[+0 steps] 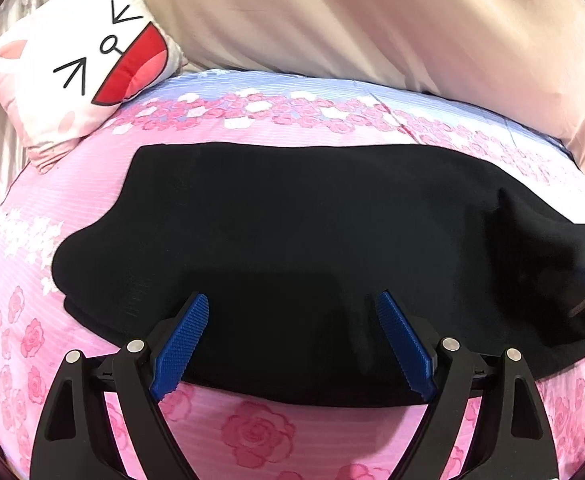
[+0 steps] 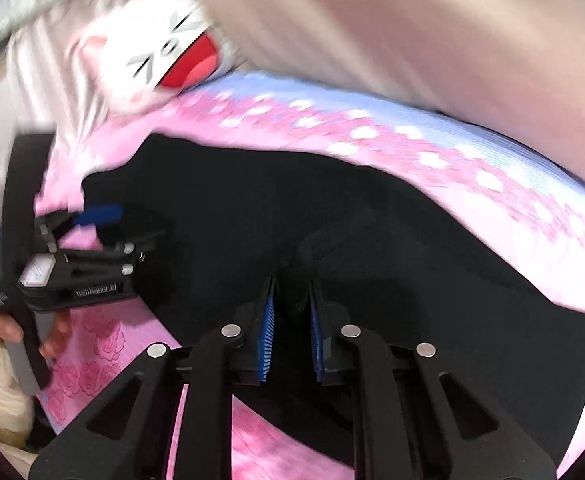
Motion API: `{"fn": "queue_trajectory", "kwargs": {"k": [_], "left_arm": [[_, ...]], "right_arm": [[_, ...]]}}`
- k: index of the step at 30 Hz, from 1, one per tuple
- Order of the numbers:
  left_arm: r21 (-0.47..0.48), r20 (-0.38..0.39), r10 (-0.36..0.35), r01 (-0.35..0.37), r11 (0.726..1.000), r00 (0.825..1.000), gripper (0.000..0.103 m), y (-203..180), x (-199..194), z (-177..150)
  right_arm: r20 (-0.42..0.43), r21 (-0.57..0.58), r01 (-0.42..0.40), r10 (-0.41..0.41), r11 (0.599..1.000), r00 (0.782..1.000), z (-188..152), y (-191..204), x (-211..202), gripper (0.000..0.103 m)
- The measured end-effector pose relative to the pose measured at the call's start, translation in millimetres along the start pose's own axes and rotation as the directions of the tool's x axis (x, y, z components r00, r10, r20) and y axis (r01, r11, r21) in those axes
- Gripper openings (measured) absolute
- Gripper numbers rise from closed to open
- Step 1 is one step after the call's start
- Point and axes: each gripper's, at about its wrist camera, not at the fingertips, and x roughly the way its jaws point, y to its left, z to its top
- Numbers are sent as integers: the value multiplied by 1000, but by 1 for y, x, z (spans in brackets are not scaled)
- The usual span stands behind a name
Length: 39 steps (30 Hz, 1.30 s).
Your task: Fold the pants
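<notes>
Black pants (image 1: 292, 248) lay spread flat across a pink rose-print bed (image 1: 252, 436), already doubled into a broad dark slab, directly beneath and ahead of both claws. The left claw (image 1: 292, 304) hovered over the near edge of the fabric with its blue pads wide apart and nothing between them. The right claw (image 2: 291, 288) had its pads drawn nearly together, with a dark pinch of cloth seemingly standing between them; whether they truly gripped it could not be told through the blur. The step in hand looked to be taking hold of the near edge for another fold; the next move would call for the left claw to close on that edge too, so both could lift evenly. A cartoon-face cushion (image 1: 80, 68) sat well beyond the left claw, to its left, clear of the fold. A beige quilt (image 1: 372, 20) banked up beyond the pants, limiting room on the far side.
</notes>
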Motion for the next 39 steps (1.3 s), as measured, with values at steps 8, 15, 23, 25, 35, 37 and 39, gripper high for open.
{"fn": "queue_trajectory", "kwargs": {"k": [8,15,23,25,35,37,39], "left_arm": [[-216,58,-170,179,960,984,72,74,-25,0],[-262,110,103,-71,962,989,92,102,-51,7],[-414,-56,140,-150,898,989,91,118,5,-11],[-394,-49,162,-168,904,986,90,111,13,-7],[-251,115,76,-45,967,991,15,47,-28,46],[-168,168,19,10,986,986,15,9,-51,58],[-87,208,-26,45,995,978,15,-28,-67,67]], "right_arm": [[125,12,-3,2,1000,992,-18,4,-46,57],[145,119,109,-126,987,981,-38,-34,-77,62],[134,168,115,-139,979,981,-56,-49,-84,62],[127,184,127,-152,975,980,-59,-53,-84,66],[149,317,231,-289,920,946,-98,-107,-118,78],[147,368,248,-319,896,936,-111,-126,-127,78],[147,430,261,-352,864,924,-127,-149,-141,78]]}}
